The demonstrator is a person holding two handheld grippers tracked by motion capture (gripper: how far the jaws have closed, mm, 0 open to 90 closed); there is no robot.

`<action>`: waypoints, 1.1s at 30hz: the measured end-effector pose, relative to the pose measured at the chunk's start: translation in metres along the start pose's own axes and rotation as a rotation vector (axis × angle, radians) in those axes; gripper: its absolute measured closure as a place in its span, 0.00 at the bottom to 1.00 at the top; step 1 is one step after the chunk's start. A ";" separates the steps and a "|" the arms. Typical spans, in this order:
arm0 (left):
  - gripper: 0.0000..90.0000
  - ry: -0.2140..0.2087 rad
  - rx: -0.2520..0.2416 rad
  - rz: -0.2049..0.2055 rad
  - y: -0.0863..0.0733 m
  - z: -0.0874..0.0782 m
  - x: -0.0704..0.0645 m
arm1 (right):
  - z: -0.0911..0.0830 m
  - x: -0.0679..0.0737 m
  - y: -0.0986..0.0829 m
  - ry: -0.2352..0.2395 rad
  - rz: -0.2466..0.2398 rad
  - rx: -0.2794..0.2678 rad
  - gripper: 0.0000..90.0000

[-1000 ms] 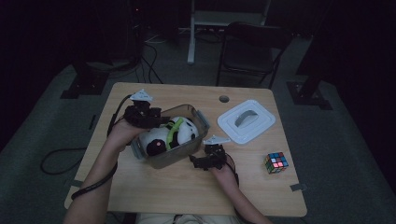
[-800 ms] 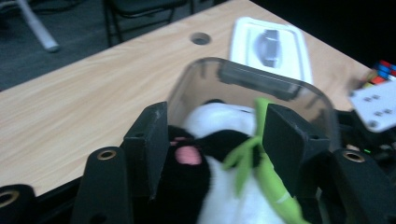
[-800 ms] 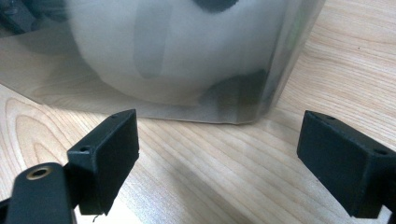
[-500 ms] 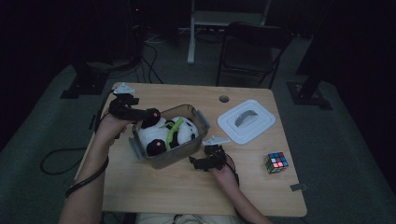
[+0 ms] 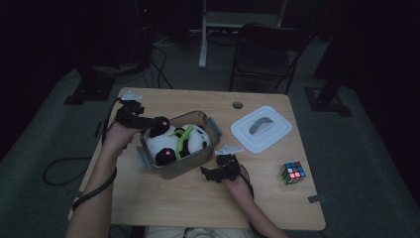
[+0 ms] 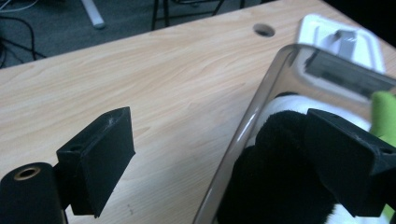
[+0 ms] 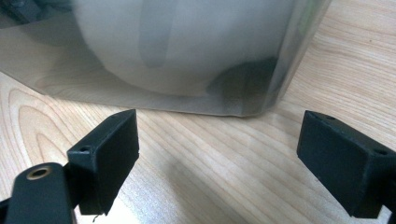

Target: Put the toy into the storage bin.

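Your high view is dim and underexposed: the room behind the pale wooden table [image 5: 198, 198] falls off to near black, and detail on the floor is murky and grainy. The white rectangular plastic lid [image 5: 261, 129] is the brightest patch there. Your two gripper views are far better lit, with even, soft light on the wood grain. In your right gripper view the clear plastic container wall [image 7: 187, 51] is hazy and throws a faint shadow beneath it. In your left gripper view the near black plush [image 6: 275, 177] blurs.

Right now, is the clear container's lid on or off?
Off. The container stands open with the plush panda inside; the white lid lies beside it on the table.
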State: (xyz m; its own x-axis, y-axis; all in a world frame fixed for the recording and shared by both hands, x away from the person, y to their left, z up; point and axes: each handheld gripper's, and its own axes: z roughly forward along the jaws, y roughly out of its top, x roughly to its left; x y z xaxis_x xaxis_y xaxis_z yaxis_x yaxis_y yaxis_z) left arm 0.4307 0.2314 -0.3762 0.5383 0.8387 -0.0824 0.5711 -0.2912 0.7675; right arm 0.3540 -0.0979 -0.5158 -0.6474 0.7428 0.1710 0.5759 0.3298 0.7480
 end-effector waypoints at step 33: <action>0.12 0.158 -0.114 -0.058 -0.015 0.001 0.036 | 0.000 -0.002 0.000 0.010 0.001 0.006 0.14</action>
State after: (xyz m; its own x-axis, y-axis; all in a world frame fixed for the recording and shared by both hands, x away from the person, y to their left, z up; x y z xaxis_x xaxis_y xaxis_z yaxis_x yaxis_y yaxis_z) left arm 0.4424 0.2649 -0.3913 0.3979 0.9168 -0.0347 0.5198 -0.1942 0.8319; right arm 0.3555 -0.0990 -0.5164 -0.6513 0.7376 0.1781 0.5797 0.3323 0.7439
